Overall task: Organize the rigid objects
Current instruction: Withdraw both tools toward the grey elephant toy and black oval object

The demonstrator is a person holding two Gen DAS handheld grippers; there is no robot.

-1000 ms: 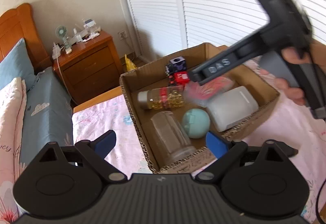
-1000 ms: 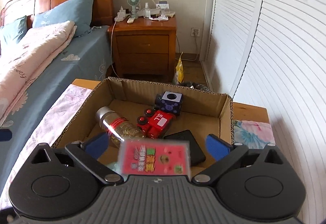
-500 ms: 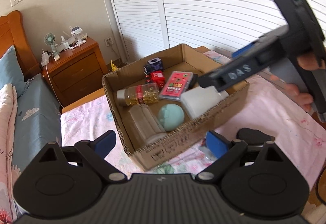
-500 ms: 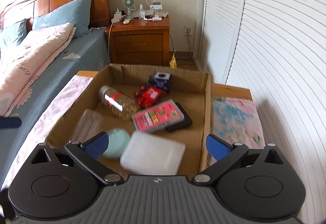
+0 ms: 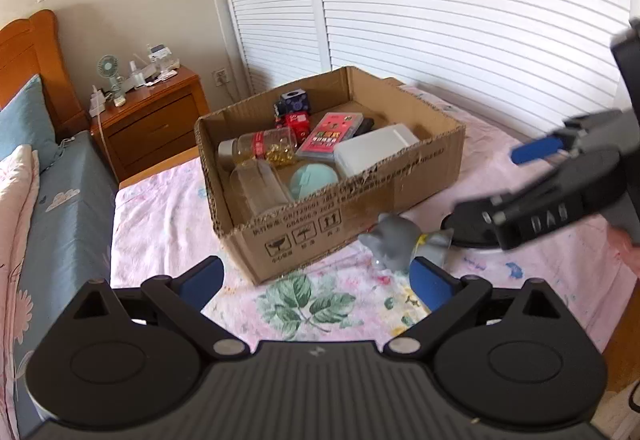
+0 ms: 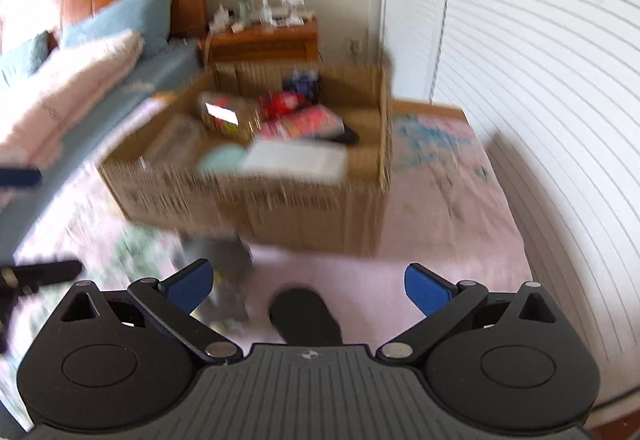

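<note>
With both grippers spread and empty, the right gripper seems between pickups, a black object just below its fingers and a grey toy beside them, so next comes closing on one for the box.

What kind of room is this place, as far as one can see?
Most likely a bedroom: a bed with a wooden headboard and blue pillow, a wooden nightstand beside it, and white louvered doors.
</note>
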